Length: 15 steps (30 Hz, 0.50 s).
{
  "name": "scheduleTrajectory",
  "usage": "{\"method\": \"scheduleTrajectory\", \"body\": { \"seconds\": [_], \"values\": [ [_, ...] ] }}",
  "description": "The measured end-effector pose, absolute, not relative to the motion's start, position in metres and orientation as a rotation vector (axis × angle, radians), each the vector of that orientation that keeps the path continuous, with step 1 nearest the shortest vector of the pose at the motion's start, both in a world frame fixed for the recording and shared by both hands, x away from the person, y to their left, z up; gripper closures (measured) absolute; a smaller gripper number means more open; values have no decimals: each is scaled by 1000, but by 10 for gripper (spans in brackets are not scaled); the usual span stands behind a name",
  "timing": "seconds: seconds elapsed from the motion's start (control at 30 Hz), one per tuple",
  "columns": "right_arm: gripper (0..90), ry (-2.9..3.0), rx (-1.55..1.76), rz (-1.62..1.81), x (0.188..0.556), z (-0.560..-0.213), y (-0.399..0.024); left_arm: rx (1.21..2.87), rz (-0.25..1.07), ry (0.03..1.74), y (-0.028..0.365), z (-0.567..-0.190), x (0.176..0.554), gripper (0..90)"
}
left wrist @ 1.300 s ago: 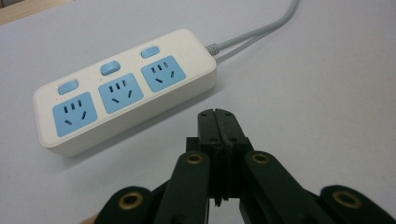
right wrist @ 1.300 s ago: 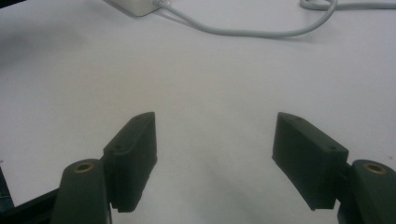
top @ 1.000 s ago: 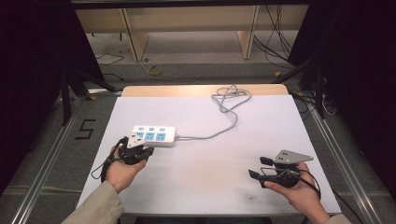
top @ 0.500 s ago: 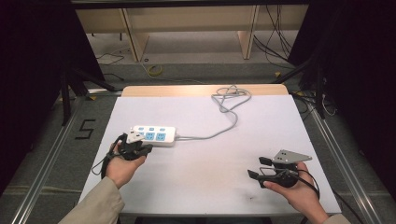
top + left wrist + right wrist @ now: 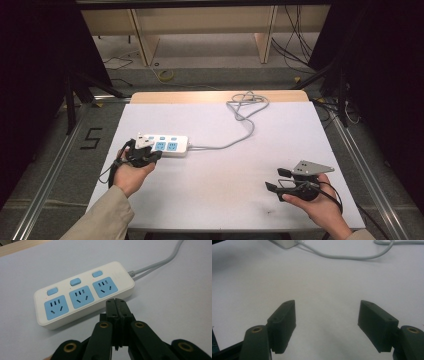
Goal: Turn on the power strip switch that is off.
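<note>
Clenched with nothing between its jaws, the left gripper (image 5: 117, 302) hovers just short of the power strip (image 5: 83, 293) ahead of it, likely so its closed tips can press a blue switch (image 5: 75, 281), while the right gripper (image 5: 327, 315) waits open.

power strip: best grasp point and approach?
Probably grip the power strip across its narrow width, at the bare end by the cable, from above. It lies flat, sockets up; the long sides are straight and parallel. The left gripper, shut, must open first.
</note>
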State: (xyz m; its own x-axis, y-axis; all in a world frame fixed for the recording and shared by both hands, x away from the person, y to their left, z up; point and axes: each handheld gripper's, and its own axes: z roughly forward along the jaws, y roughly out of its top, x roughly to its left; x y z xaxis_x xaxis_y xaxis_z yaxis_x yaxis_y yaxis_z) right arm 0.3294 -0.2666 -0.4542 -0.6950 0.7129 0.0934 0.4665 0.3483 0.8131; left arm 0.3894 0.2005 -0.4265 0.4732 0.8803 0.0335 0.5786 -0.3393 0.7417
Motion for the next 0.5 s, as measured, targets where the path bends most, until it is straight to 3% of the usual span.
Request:
{"method": "scheduleTrajectory", "body": {
  "seconds": [0.5],
  "values": [
    [309,2340,1054,1267,329,-454,-267,2052,593,1218,200,-424,398,900]
  ]
}}
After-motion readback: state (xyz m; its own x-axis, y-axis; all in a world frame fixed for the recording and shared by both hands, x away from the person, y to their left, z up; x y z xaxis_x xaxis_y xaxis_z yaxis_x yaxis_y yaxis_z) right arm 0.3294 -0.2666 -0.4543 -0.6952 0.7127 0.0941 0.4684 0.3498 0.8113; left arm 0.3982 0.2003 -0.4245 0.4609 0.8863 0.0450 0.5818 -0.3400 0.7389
